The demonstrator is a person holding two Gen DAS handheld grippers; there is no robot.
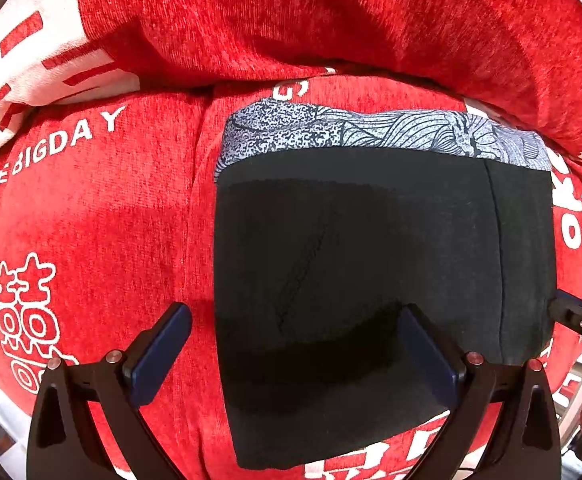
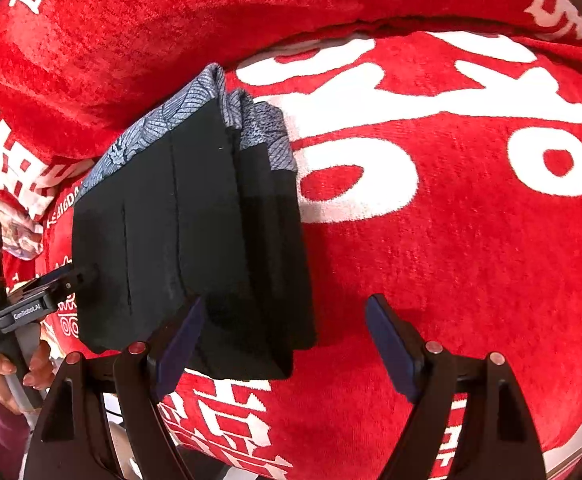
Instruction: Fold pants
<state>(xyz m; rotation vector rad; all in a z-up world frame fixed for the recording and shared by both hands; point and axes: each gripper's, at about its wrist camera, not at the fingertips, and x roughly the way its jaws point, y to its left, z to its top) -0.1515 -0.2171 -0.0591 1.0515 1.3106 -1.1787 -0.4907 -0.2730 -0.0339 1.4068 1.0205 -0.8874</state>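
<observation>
- A red plush cover [image 1: 91, 216] with white lettering spreads over the seat cushion, "BIGDAY" [image 1: 69, 142] printed across it.
- A second red cushion [image 1: 291, 20] rises behind, pressed against the seat.
- Large white characters [image 2: 431, 112] sprawl over the right side.

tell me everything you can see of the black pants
The black pants are folded into a compact, roughly rectangular stack of several layers, the layers showing at one edge in the right wrist view. The fabric looks matte and soft, with stitched seams. A grey-white patterned waistband runs along the far edge. The stack lies flat on the red printed cover. Both the left gripper and the right gripper are open and hold nothing; whether their fingers touch the fabric is unclear.
</observation>
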